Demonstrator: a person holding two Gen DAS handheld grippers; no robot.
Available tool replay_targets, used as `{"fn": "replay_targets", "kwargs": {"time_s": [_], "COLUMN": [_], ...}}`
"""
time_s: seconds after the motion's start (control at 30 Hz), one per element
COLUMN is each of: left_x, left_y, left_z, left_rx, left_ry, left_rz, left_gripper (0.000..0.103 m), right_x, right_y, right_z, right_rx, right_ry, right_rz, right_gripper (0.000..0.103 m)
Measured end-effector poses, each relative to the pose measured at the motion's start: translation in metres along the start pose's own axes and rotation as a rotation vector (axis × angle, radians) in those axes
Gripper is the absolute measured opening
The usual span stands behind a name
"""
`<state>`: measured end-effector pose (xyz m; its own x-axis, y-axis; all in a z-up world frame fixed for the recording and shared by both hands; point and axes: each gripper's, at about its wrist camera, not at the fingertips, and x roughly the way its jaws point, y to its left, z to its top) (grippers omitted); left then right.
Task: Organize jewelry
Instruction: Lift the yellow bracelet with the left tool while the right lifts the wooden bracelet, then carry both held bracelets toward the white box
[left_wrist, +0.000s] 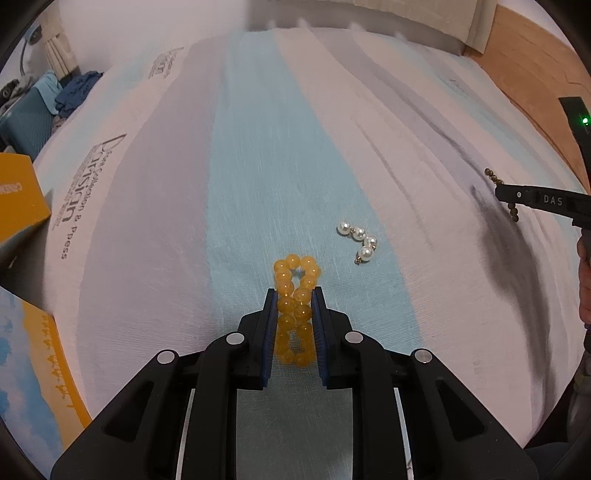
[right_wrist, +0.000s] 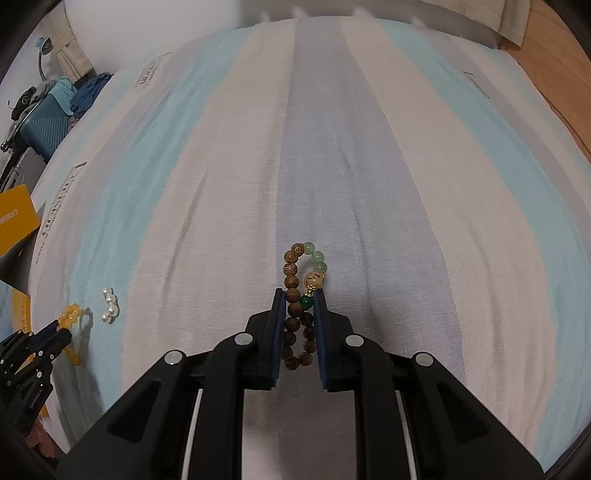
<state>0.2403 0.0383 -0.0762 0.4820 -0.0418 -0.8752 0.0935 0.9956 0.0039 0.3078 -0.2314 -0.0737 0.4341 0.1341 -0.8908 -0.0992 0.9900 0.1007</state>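
Left hand-held gripper (left_wrist: 294, 295) clamps amber bracelet (left_wrist: 295, 288), frame centre; right hand-held gripper (right_wrist: 299, 297) clamps wooden bracelet (right_wrist: 295, 314) over the bed (right_wrist: 369, 184); pearls (left_wrist: 360, 240) loose upper right; lift steadily, keeping beads pinched.

A home bedroom. A bed (right_wrist: 369, 166) covered by a sheet striped in pale blue, white and grey is filling most of both views, with printed lettering running along its edge. A wooden floor (left_wrist: 535, 74) is showing beside it. Folded clothes (right_wrist: 88, 92) are lying piled on a teal suitcase (right_wrist: 44, 122) near a curtain (right_wrist: 70, 44), against a white wall.
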Motion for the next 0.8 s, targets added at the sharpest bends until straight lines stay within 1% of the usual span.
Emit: {"fn": "replay_targets", "kwargs": {"time_s": [0.3,0.6,0.8], "left_x": [-0.016,-0.043,-0.063], "left_y": [-0.003,-0.005,-0.001], "left_z": [0.0,0.002,0.002], "left_rx": [0.003,-0.011,-0.022], "left_ry": [-0.019,-0.058,-0.085], "left_rz": [0.018,0.02,0.029], "left_gripper": [0.017,0.017,0.017], "right_x": [-0.01,-0.046,-0.059], "right_y": [0.011,0.037,0.059], "right_z": [-0.002,-0.002,-0.002], "right_rx": [-0.027,-0.07,-0.107], "right_ry": [-0.014,-0.068,-0.088], "right_rz": [0.004,0.034,0.049], "right_gripper": [0.014,0.014,0.014]}}
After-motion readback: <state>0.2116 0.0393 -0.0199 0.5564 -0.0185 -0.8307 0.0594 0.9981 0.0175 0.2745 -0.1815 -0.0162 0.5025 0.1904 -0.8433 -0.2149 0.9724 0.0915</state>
